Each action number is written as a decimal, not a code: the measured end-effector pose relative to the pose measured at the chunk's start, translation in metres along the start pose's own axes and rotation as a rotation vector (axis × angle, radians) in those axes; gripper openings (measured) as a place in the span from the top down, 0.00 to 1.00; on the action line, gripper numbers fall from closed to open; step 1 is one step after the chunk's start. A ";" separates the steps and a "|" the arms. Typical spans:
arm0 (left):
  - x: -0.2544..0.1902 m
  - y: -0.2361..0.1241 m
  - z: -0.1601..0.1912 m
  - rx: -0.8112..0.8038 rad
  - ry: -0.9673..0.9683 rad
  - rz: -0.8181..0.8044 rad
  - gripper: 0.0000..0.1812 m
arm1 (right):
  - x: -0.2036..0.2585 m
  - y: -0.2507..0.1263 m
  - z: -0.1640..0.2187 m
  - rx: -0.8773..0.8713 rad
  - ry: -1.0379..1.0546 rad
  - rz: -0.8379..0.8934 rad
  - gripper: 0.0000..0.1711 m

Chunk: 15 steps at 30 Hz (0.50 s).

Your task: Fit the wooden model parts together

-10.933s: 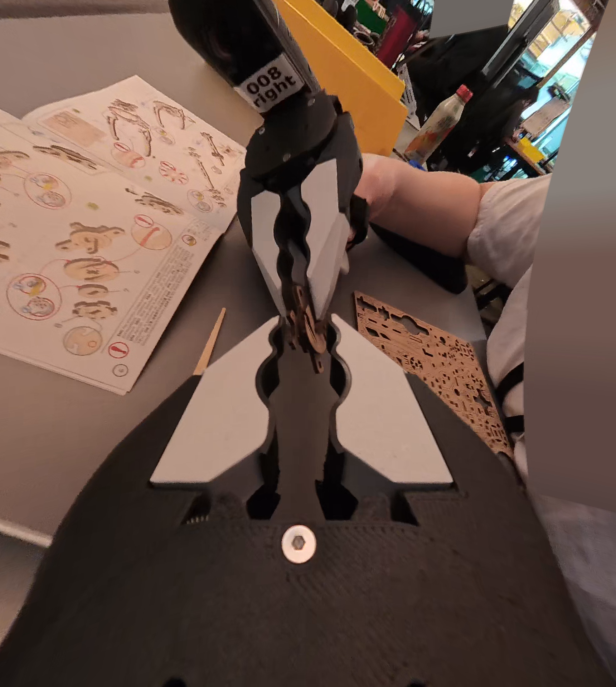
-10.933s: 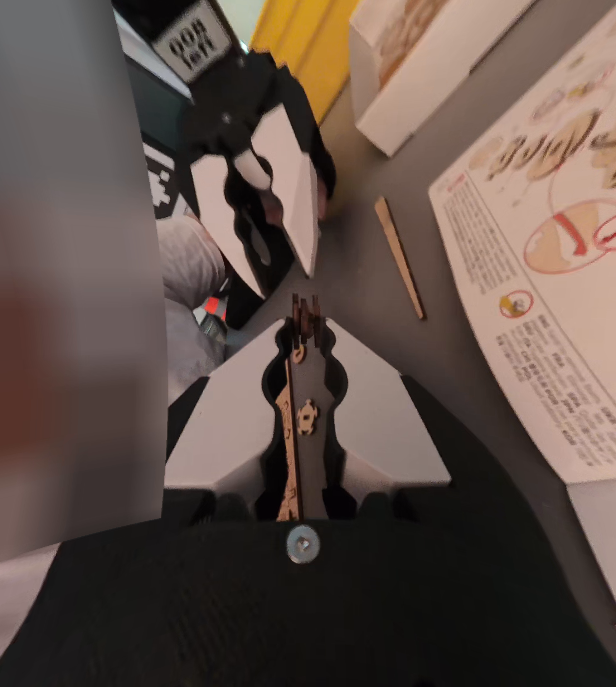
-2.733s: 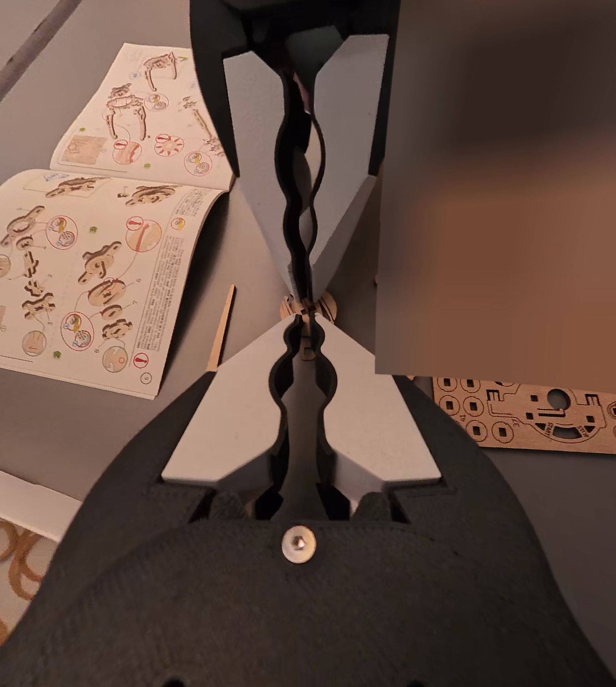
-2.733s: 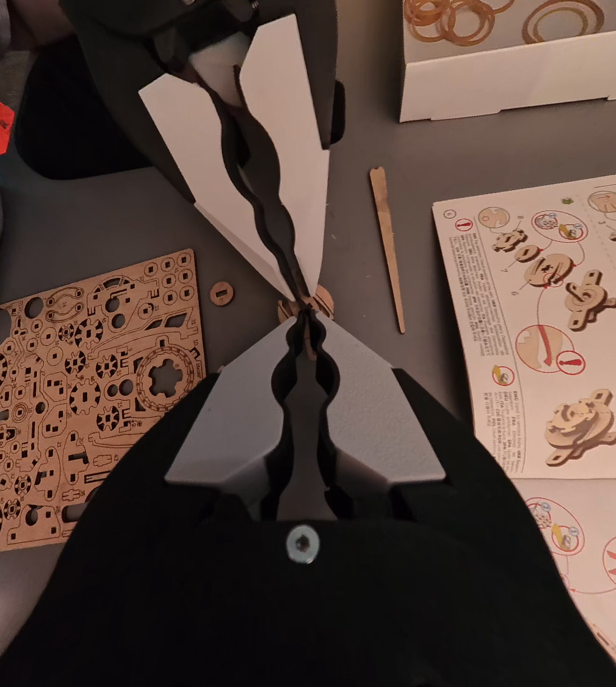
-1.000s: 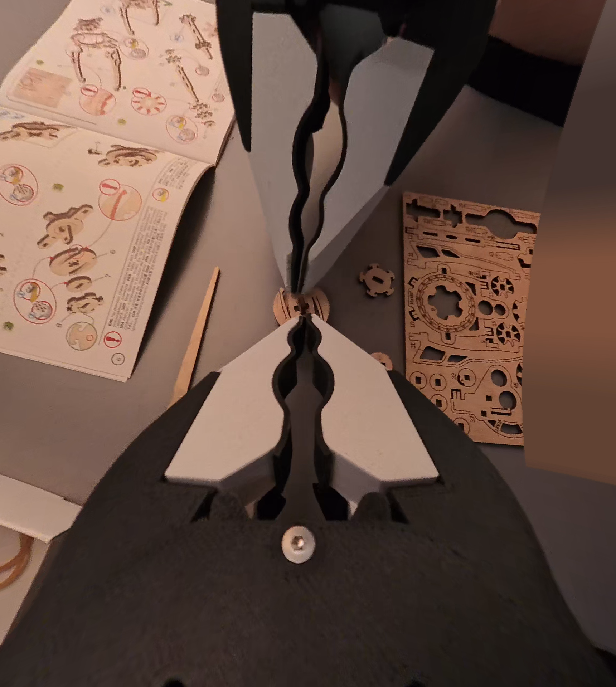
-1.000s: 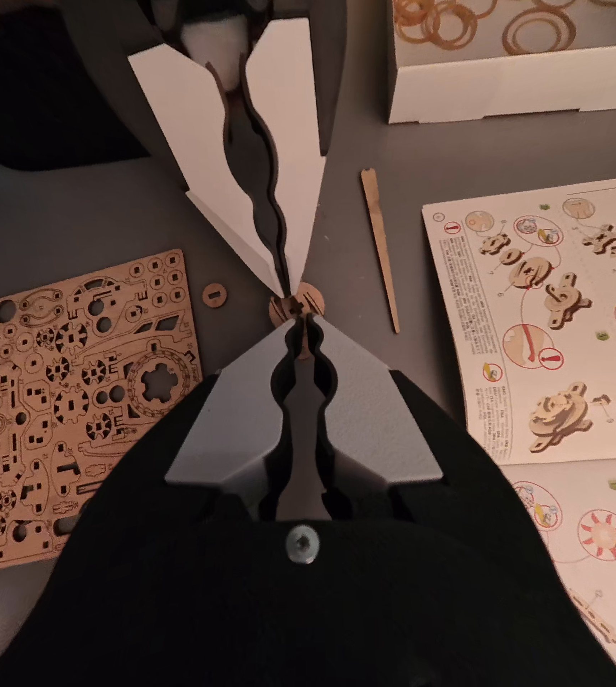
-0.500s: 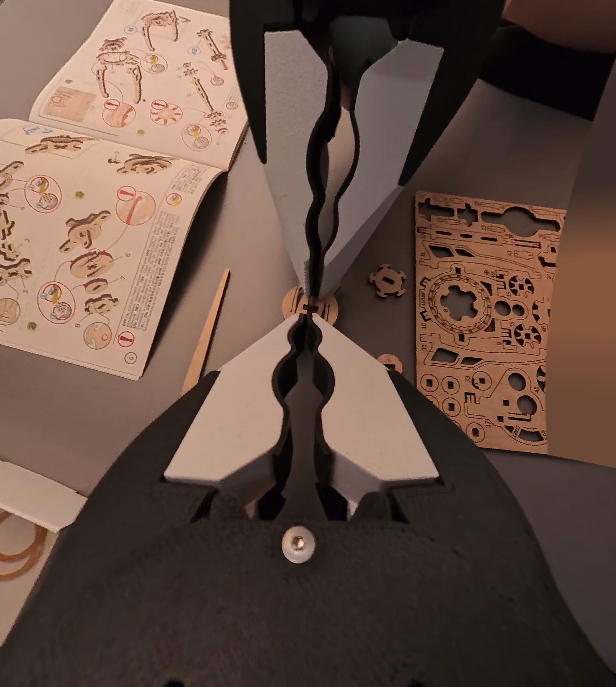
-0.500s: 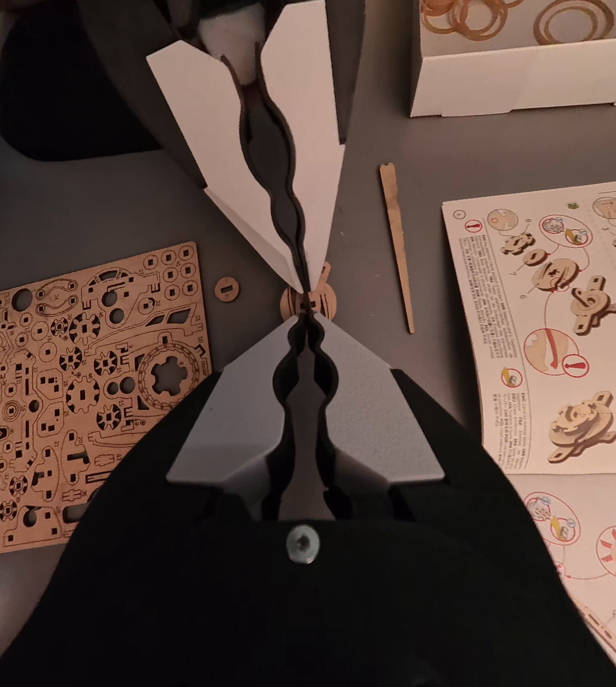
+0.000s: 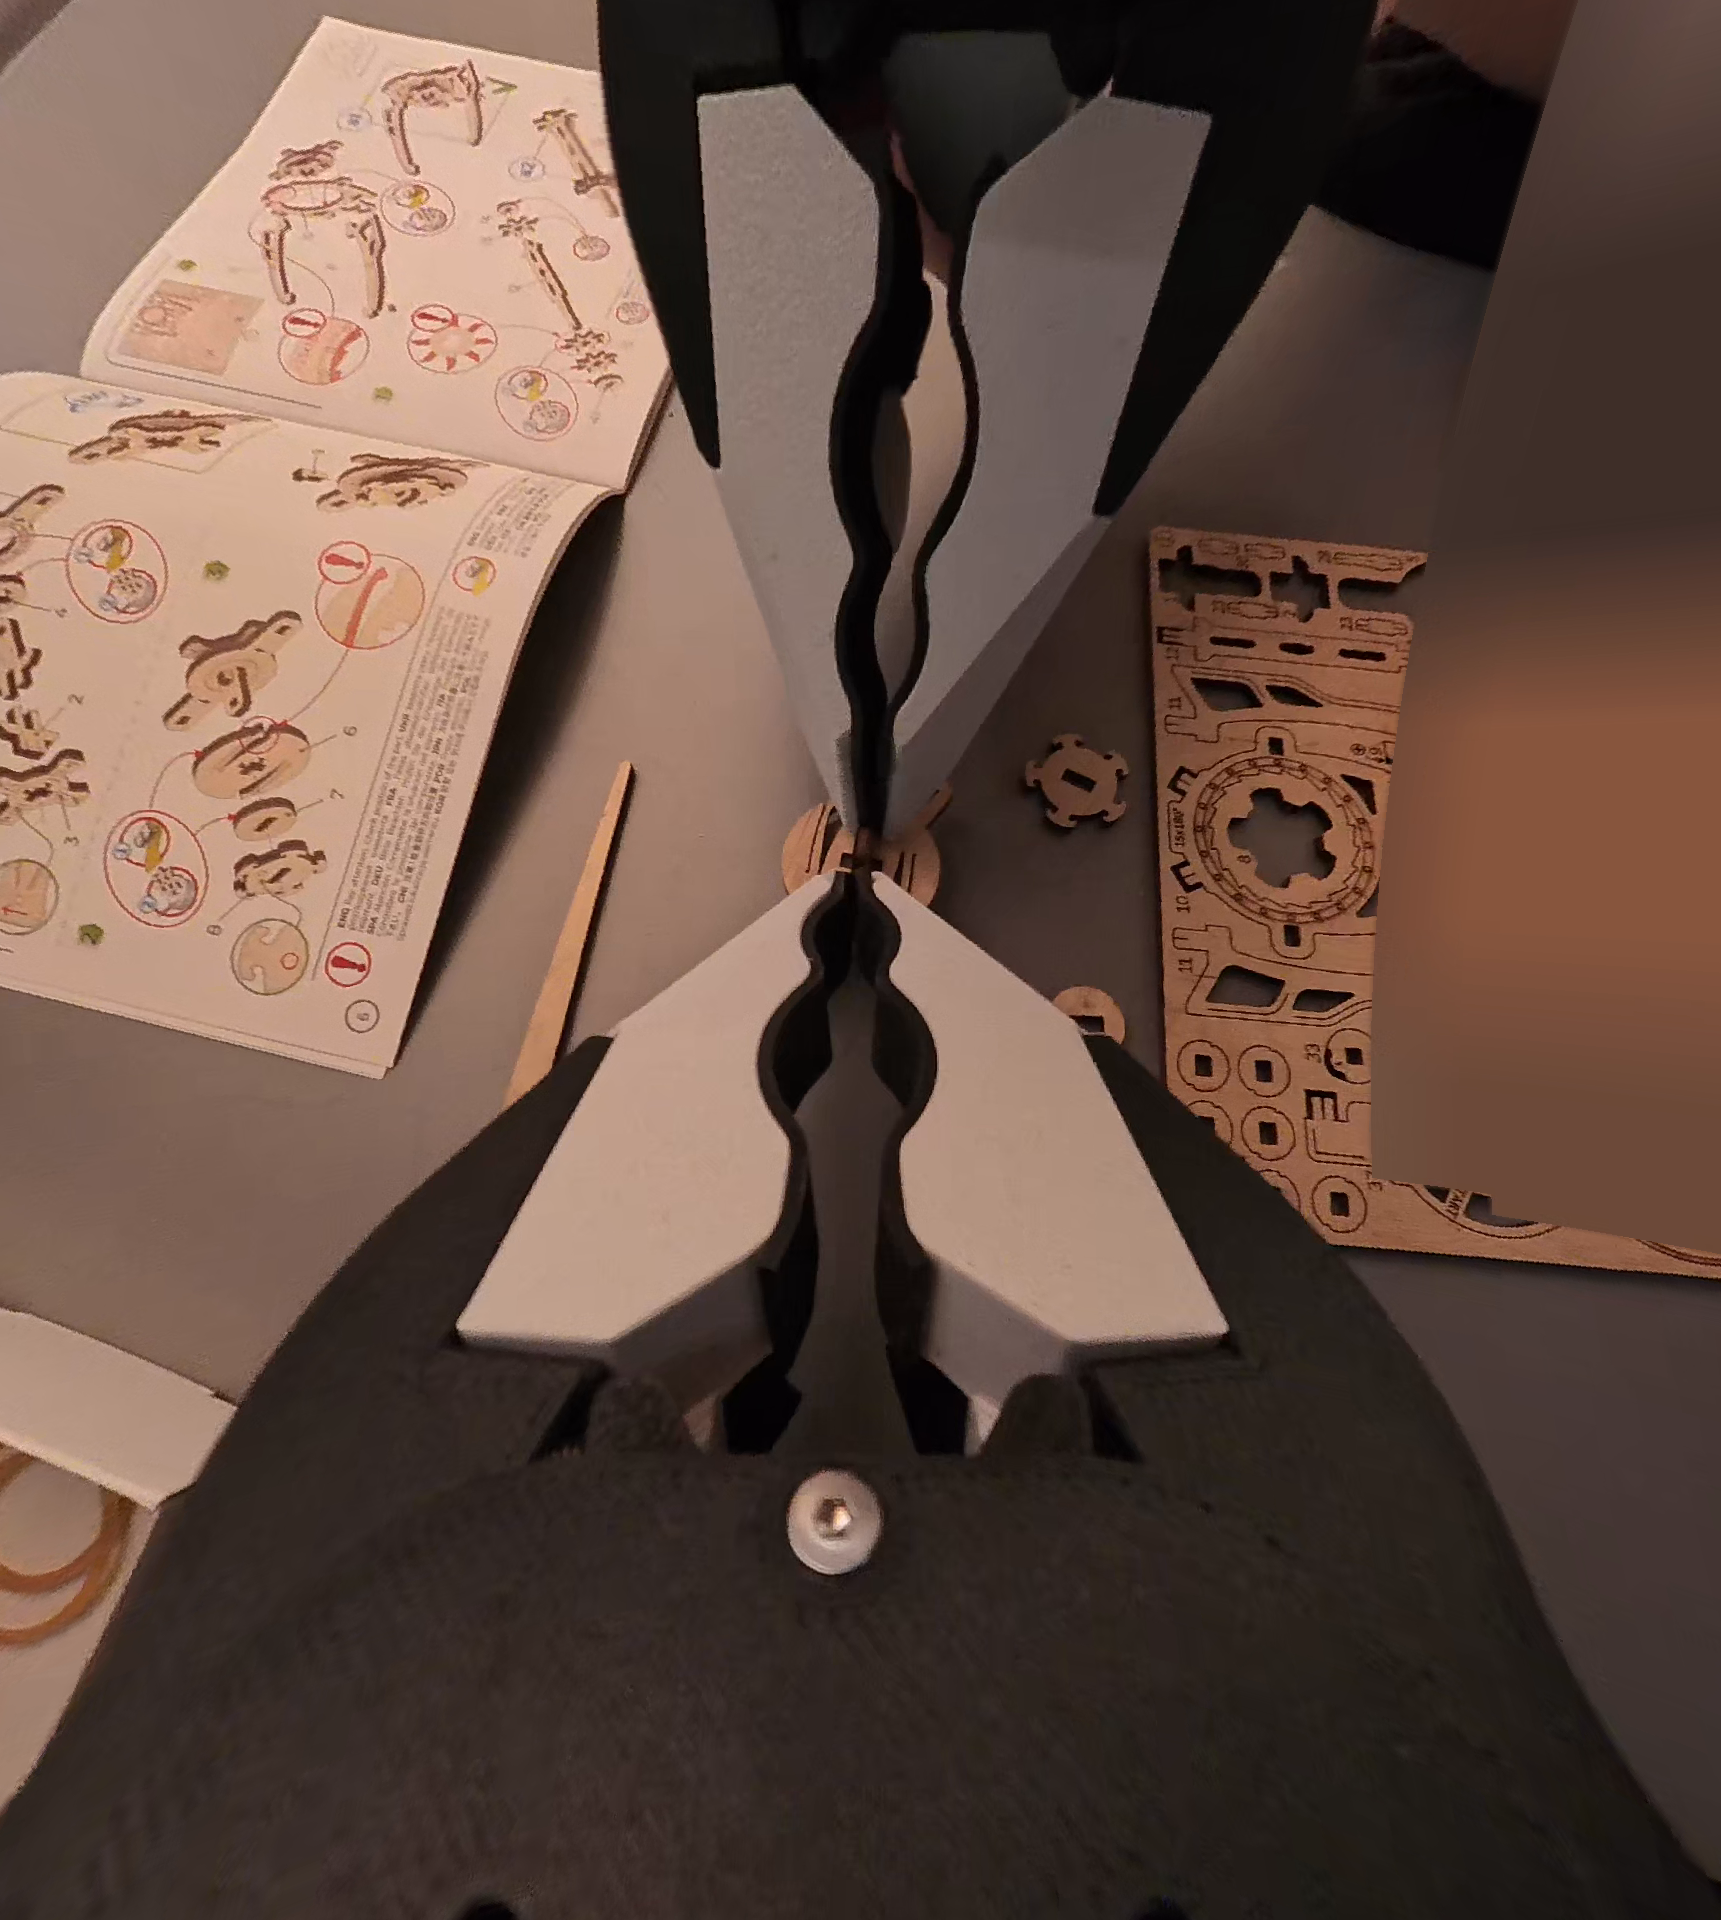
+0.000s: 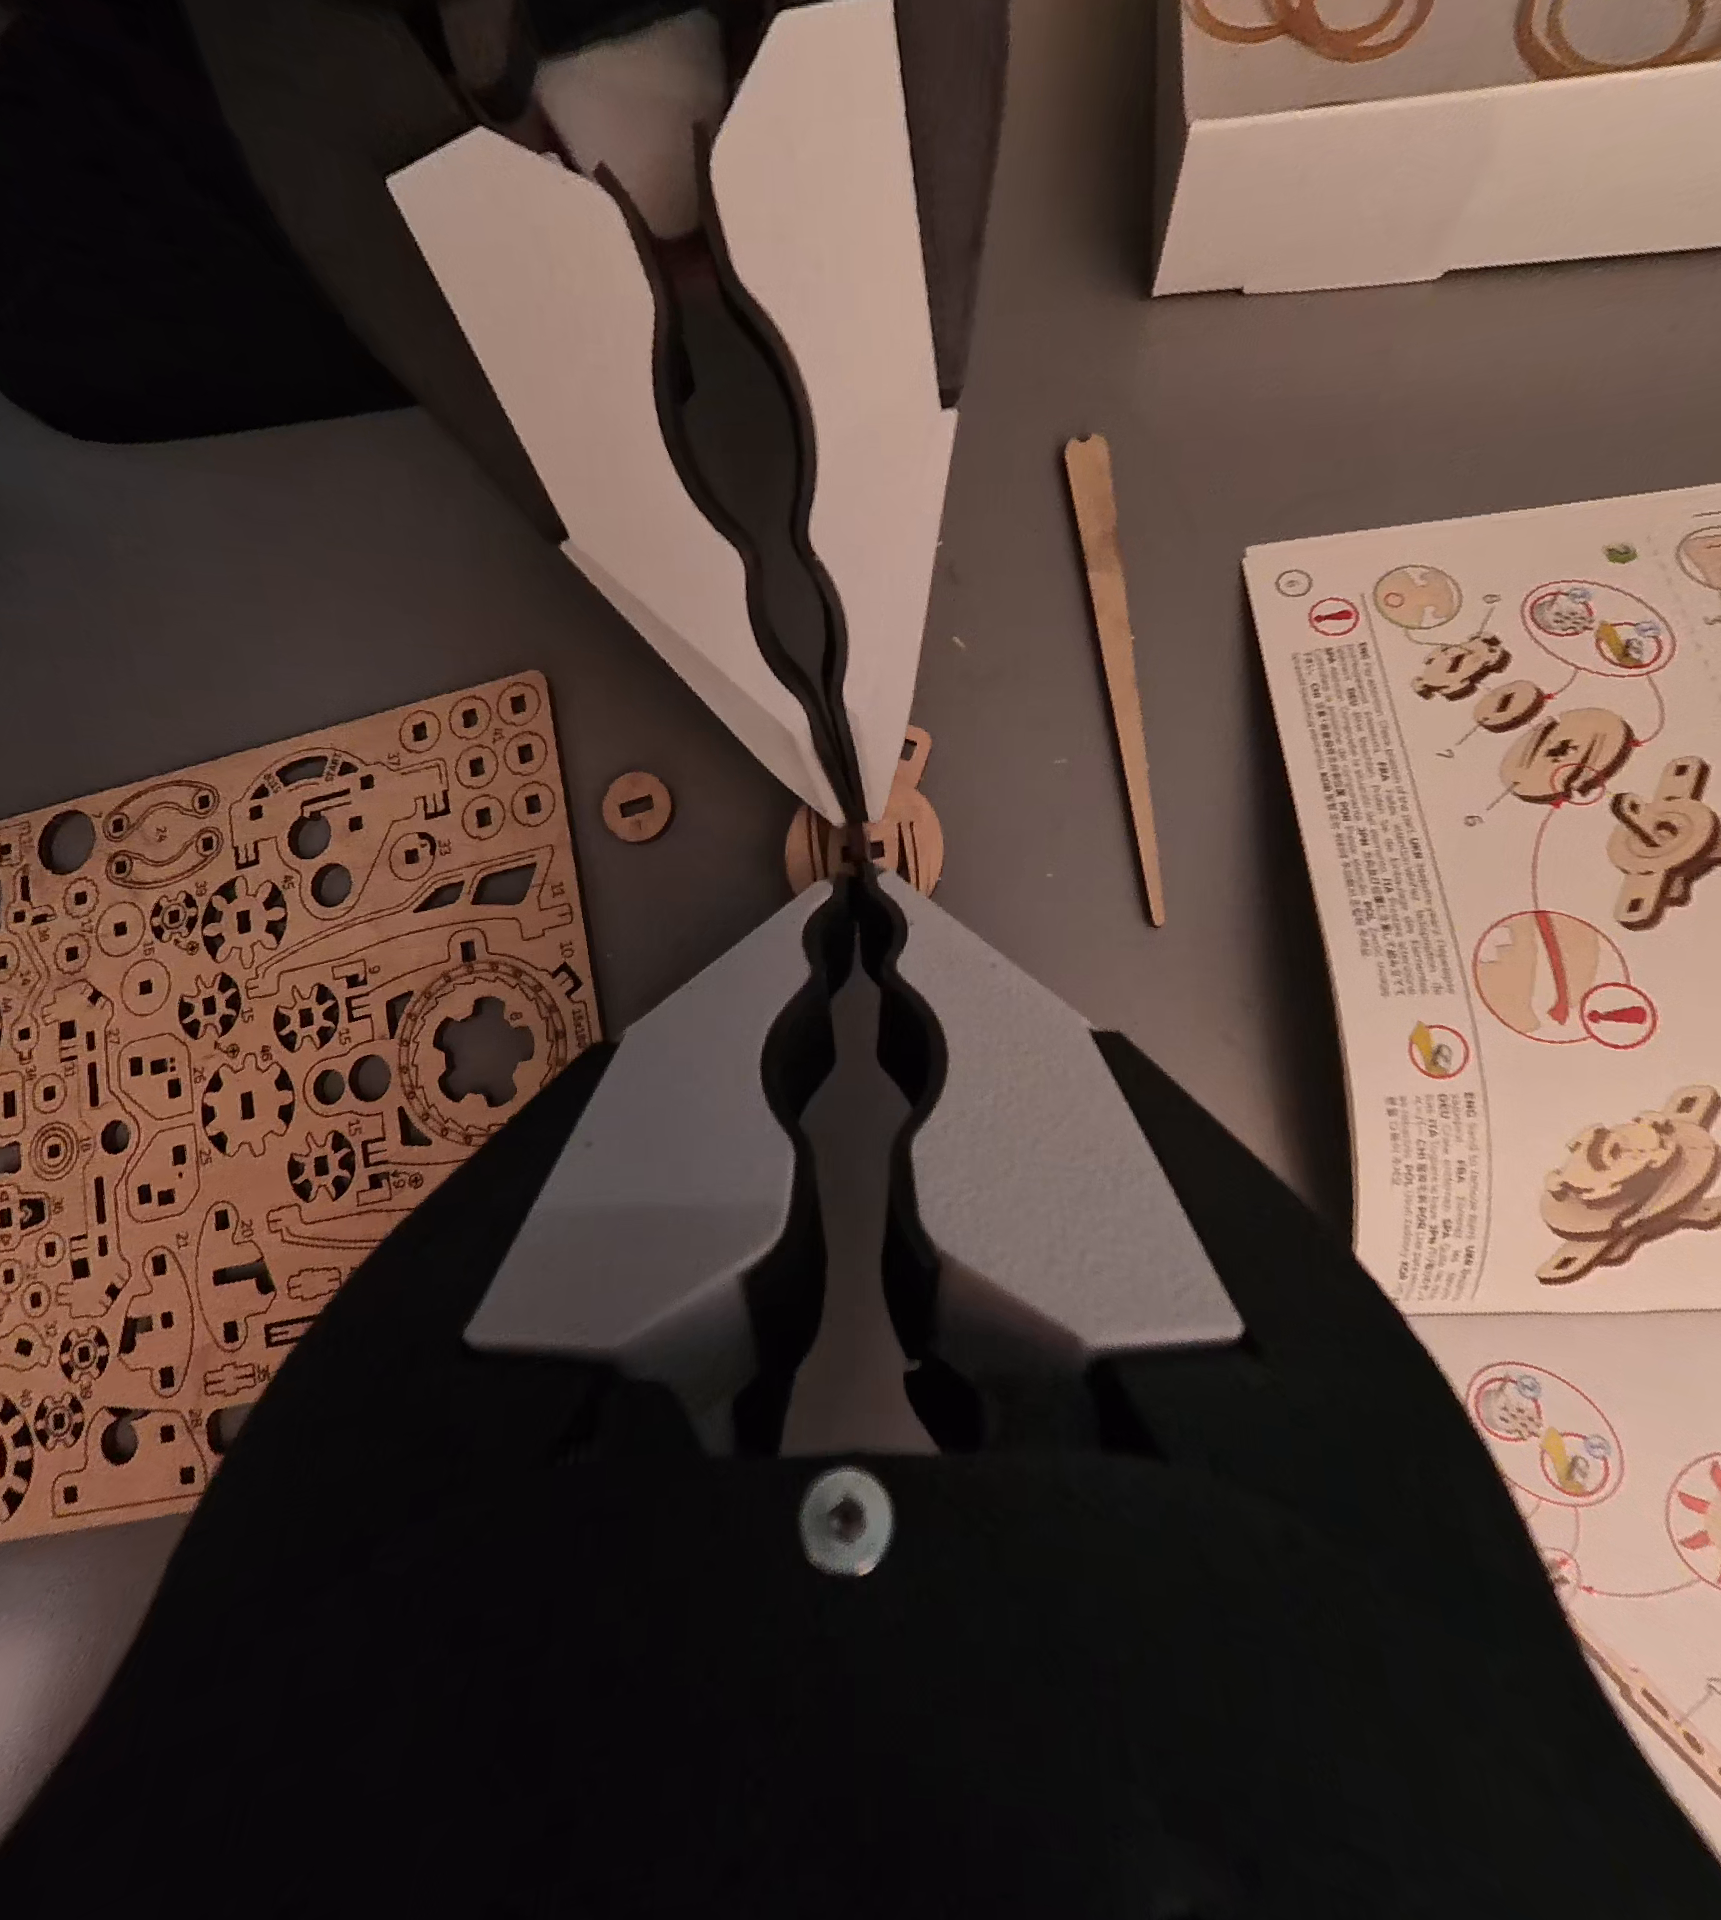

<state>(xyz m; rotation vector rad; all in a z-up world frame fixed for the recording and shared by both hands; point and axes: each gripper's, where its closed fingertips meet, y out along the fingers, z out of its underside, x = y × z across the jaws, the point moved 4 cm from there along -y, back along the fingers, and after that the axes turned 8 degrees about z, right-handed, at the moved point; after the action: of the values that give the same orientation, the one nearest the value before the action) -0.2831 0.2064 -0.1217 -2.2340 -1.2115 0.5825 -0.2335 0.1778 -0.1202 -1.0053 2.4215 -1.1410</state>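
Observation:
A small round wooden assembly (image 9: 806, 854) sits between the two grippers, which meet tip to tip over the grey table. My left gripper (image 9: 858, 883) comes from the bottom of the left wrist view, shut on the assembly's near edge. My right gripper (image 9: 871, 816) comes down from the top, shut on its far edge. In the right wrist view the right gripper (image 10: 856, 888) is at the bottom, the left gripper (image 10: 848, 816) at the top, and the assembly (image 10: 916, 847) between them. The fingertips hide the assembly's middle.
A laser-cut plywood sheet (image 9: 1271, 883) (image 10: 212, 1091) lies beside the grippers. A loose gear (image 9: 1074, 779) and a small disc (image 10: 636, 805) lie near it. A wooden stick (image 10: 1110, 675), an open instruction booklet (image 9: 212, 623) and a white box of rubber bands (image 10: 1458, 208) are on the other side. My two grippers' fingertips are within a few centimetres of each other.
Both grippers stay shut tip to tip on the wooden assembly. The views drift slightly over the table. Nothing on the table has moved.

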 end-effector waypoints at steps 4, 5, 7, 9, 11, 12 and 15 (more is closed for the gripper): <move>0.000 0.000 0.000 -0.010 0.000 0.004 1.00 | 0.000 0.000 0.000 0.003 0.010 -0.004 0.99; 0.000 0.000 0.000 -0.014 -0.005 0.009 1.00 | 0.000 0.000 0.000 0.006 0.007 -0.003 0.99; 0.000 0.000 0.000 -0.016 -0.006 0.011 1.00 | 0.000 0.000 0.000 0.011 0.008 -0.002 0.99; 0.000 0.000 0.000 -0.016 -0.006 0.010 1.00 | 0.000 0.000 0.000 0.012 0.013 -0.008 0.99; 0.000 0.000 0.000 -0.020 -0.009 0.012 1.00 | 0.000 0.000 0.000 0.012 0.016 -0.010 0.99; 0.001 0.000 0.000 -0.022 -0.012 0.014 1.00 | 0.000 0.000 0.000 0.015 0.016 -0.008 0.99; 0.001 0.000 0.000 -0.028 -0.017 0.020 1.00 | 0.000 0.000 0.000 0.016 0.010 -0.005 0.99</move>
<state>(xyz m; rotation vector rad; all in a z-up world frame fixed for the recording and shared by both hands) -0.2826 0.2070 -0.1224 -2.2709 -1.2143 0.5972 -0.2337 0.1778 -0.1200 -1.0035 2.4157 -1.1677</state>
